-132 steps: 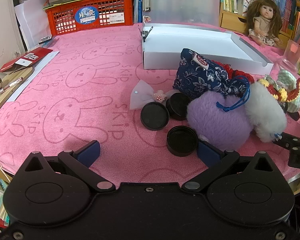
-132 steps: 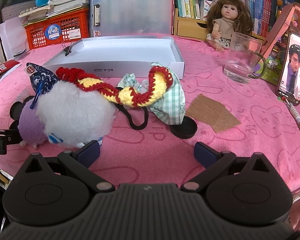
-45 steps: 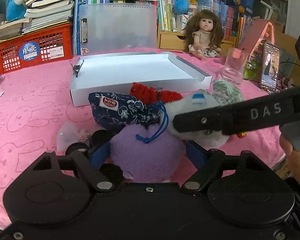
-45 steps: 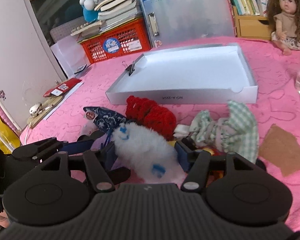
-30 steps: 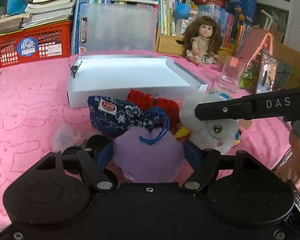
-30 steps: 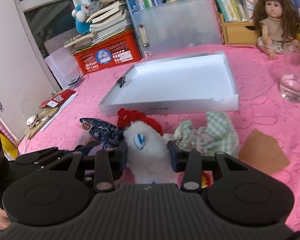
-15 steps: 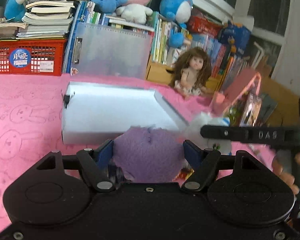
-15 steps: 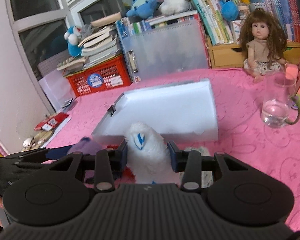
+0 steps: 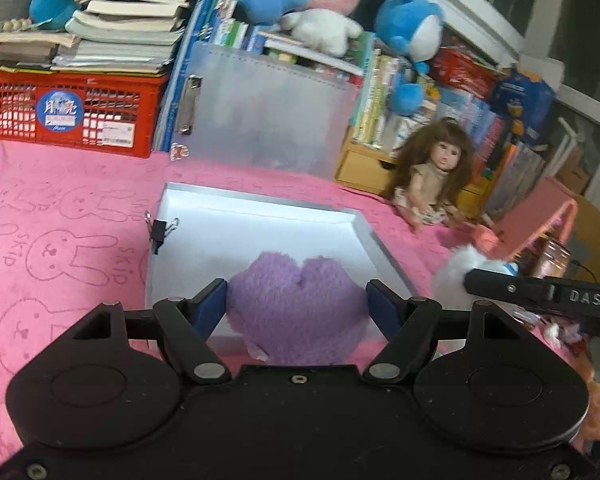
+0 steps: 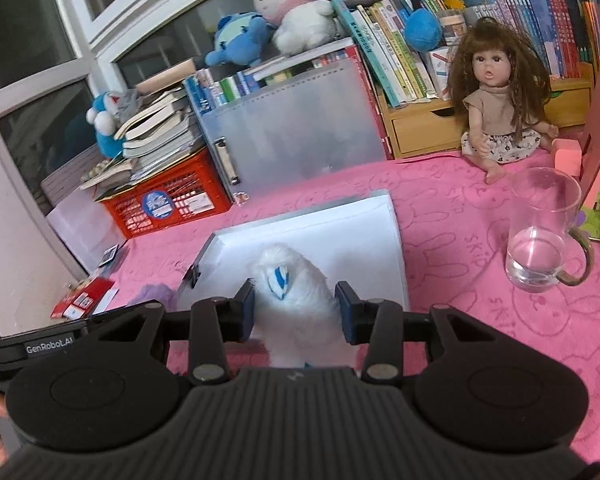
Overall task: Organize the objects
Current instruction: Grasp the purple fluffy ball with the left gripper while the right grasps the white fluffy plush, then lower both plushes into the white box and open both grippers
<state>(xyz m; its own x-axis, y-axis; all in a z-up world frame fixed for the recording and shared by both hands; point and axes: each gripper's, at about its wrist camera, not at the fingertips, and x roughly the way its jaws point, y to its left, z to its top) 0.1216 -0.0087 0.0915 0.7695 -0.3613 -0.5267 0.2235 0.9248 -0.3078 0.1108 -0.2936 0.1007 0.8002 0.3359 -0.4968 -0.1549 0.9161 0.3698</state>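
My left gripper is shut on a fluffy purple heart-shaped plush, held in the air over the near end of the shallow white box. In the right wrist view my right gripper is shut on a white furry plush with a blue mark, held above the same white box. The white plush and the right gripper's arm show at the right edge of the left wrist view. The other loose objects on the cloth are hidden below both grippers.
A pink bunny-print cloth covers the table. A red crate under books, a clear file case and a doll stand behind the box. A glass mug with water stands right of the box.
Both grippers have risen and moved toward the white box, each carrying its plush. The pile of pouch, red knit and black lids has dropped out of view.
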